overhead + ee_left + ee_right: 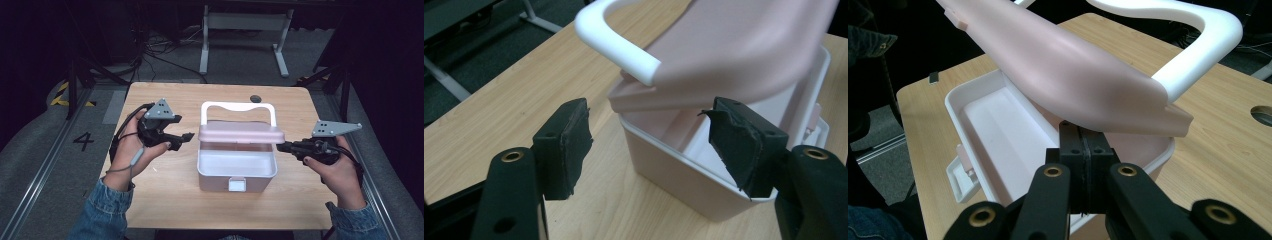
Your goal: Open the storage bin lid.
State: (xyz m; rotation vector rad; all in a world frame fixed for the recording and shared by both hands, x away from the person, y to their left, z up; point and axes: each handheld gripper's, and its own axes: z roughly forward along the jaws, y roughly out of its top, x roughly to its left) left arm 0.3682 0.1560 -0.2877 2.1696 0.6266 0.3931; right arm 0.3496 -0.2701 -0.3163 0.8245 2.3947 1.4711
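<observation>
A white box [236, 172] stands mid-table with its pink lid [241, 133] half raised and its white handle [238, 106] upright behind. My right gripper [280, 146] is shut, its tips tucked under the lid's right edge. In the right gripper view the closed jaws [1081, 135] sit just below the lid [1073, 75], above the bare inside of the box [998, 130]. My left gripper [189, 136] is open, just left of the box and clear of it. Between its spread jaws [649, 145] I see the box's corner [674, 170], lid [734, 55] and handle [619, 45].
The box's front latch [237, 184] hangs down and unfastened. A round cable hole [255, 98] is in the wooden table behind the box. A white metal frame [244, 30] and cables stand on the floor beyond the table's far edge.
</observation>
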